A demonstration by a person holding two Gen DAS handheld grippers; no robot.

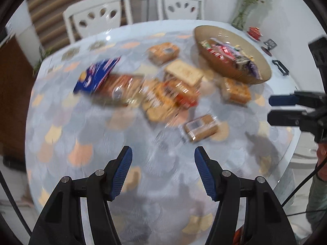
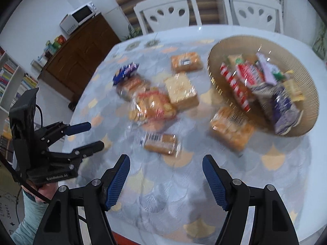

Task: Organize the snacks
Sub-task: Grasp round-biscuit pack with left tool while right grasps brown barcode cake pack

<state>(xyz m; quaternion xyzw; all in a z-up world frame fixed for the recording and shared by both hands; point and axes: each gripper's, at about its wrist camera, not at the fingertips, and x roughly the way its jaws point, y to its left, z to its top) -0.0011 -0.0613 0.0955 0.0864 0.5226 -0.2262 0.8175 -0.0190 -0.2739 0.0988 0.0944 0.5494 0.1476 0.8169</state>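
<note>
both hand-held grippers point(image 1: 163, 169) point(image 2: 166, 178) spread, empty; nearest snack pack point(image 2: 160, 144) long axis approx crosswise

A home, a dining room by the look of it. Round table point(image 2: 235, 183) under a cloth with fan shapes in grey and orange. Two white chairs point(image 2: 167, 10) pushed up to the far edge. Brown wooden cabinet point(image 2: 81, 55) by the wall beyond the left edge, with a white microwave point(image 2: 78, 16) on top. Shelf full of books point(image 2: 8, 75) further left. Vase with small flowers point(image 1: 248, 2) at the far right edge of the table. Tan bowl point(image 2: 302, 77) full of snack packs point(image 2: 255, 77) on the right side, more packs on the cloth.
</note>
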